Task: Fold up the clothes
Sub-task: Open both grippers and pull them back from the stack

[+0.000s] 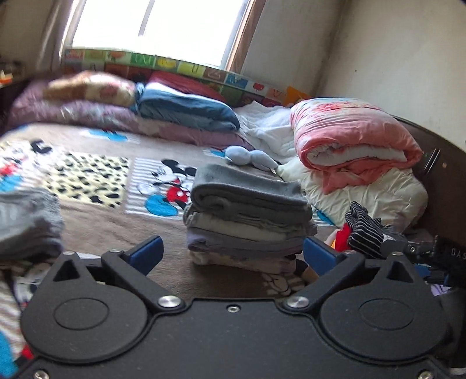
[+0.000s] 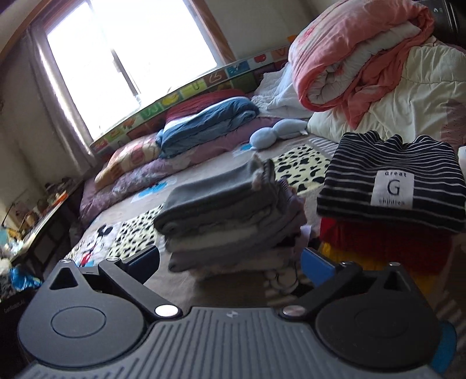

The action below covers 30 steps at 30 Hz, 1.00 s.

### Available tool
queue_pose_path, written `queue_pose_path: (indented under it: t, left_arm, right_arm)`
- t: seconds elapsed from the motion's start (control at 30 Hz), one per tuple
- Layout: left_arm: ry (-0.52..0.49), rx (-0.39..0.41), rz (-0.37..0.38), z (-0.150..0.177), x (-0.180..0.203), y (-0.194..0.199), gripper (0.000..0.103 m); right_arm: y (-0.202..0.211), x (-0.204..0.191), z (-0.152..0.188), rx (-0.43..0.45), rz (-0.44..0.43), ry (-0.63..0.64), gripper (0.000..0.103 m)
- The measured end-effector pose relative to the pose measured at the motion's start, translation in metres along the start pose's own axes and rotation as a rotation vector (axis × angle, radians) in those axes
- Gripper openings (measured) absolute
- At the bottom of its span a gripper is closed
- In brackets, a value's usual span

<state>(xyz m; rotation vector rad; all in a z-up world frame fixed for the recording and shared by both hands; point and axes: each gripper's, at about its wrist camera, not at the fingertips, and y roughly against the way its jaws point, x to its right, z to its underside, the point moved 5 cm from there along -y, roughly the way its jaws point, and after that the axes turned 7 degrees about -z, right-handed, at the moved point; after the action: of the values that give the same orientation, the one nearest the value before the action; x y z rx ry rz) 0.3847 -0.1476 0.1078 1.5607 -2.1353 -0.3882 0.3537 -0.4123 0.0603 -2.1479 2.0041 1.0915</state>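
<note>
- Our left gripper (image 1: pixel 233 253) is spread wide with nothing between its blue fingers (image 1: pixel 148 252), hovering just above the bed near the front of the grey stack.
- Our right gripper (image 2: pixel 231 261) is likewise wide and empty, its blue fingers (image 2: pixel 316 263) framing the same stack from the near side.
- The stack of folded clothes (image 1: pixel 247 221) sits straight ahead of us on the cartoon-print blanket (image 1: pixel 96 175), a dark grey piece on top and paler grey and lilac layers beneath.
- Just right of it we see a second pile (image 2: pixel 390 201), topped by a folded navy striped shirt (image 2: pixel 393 180) with a white "G" label, over red and yellow garments.
- At the near left lies a loose grey garment (image 1: pixel 26 221).
- Farther off, a pale blue soft toy (image 1: pixel 250 157) rests on the blanket, with a rolled pink quilt (image 1: pixel 352 140) to the far right and a folded blue blanket (image 1: pixel 186 108) below the window (image 1: pixel 163 26).
</note>
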Motion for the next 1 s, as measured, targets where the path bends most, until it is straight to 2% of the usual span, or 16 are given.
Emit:
queue_pose_path:
  t: [0.07,0.13,0.3,0.37,0.47,0.63,1.0]
  left_arm:
    - [-0.036,0.031,-0.039,0.001,0.006,0.020,0.103]
    - [-0.072,0.055,-0.035,0.004,0.011,0.041,0.103]
    - [-0.105,0.041,-0.051,0.014,0.021,0.074,0.103]
    - [-0.124,0.060,-0.085,0.017,0.025,0.084,0.103]
    - [-0.153,0.088,-0.145,0.019,0.029,0.093,0.103]
    - [-0.153,0.072,-0.140,0.023,0.038,0.100,0.103]
    - [-0.148,0.074,-0.160,0.028,0.044,0.114,0.103]
  right_arm:
    - [0.015,-0.012,0.006,-0.012,0.002,0.021,0.103]
    - [0.031,-0.022,0.011,-0.014,0.005,0.043,0.103]
    - [0.068,-0.036,0.026,-0.002,0.038,0.084,0.103]
    - [0.078,-0.042,0.033,-0.004,0.060,0.106,0.103]
    - [0.089,-0.051,0.040,-0.009,0.092,0.159,0.103]
    - [0.100,-0.066,0.043,-0.015,0.127,0.226,0.103]
    - [0.114,-0.086,0.046,-0.009,0.135,0.293,0.103]
